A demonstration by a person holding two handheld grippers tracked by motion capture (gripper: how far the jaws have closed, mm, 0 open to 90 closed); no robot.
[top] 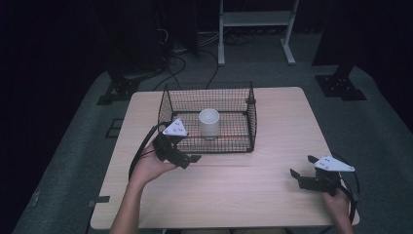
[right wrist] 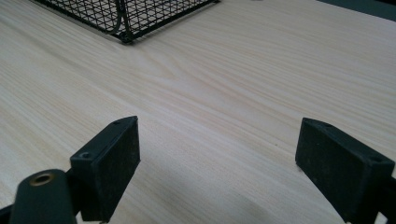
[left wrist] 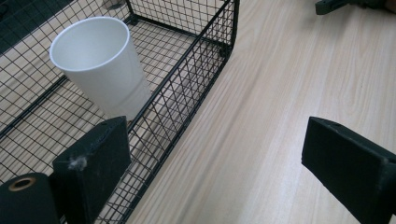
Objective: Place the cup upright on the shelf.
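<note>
- White paper cup [top: 209,123]: stands upright, mouth up, inside the black wire basket [top: 251,127] at the far middle of the bench [top: 234,190]; it is clear of the mesh walls on all sides.
- Left gripper [top: 189,159]: held at the basket's near left corner, outside the mesh. Its jaws stand wide with nothing between them; in the left gripper view one jaw overlaps the basket's near wall [left wrist: 187,88] and the other sits over bare wood, the cup [left wrist: 100,65] just beyond the mesh.
- Right gripper [top: 301,171]: low over the near right of the bench, well apart from the basket. Its jaws also stand wide and empty; only wood grain lies between them, the basket corner [right wrist: 122,28] farther off.
- Risks, as judged: a reach for the cup straight through this side would catch a jaw on the wire and shove the basket. Coming over the rim too low could tip the light cup. A hard squeeze would likely crumple its thin wall.
</note>
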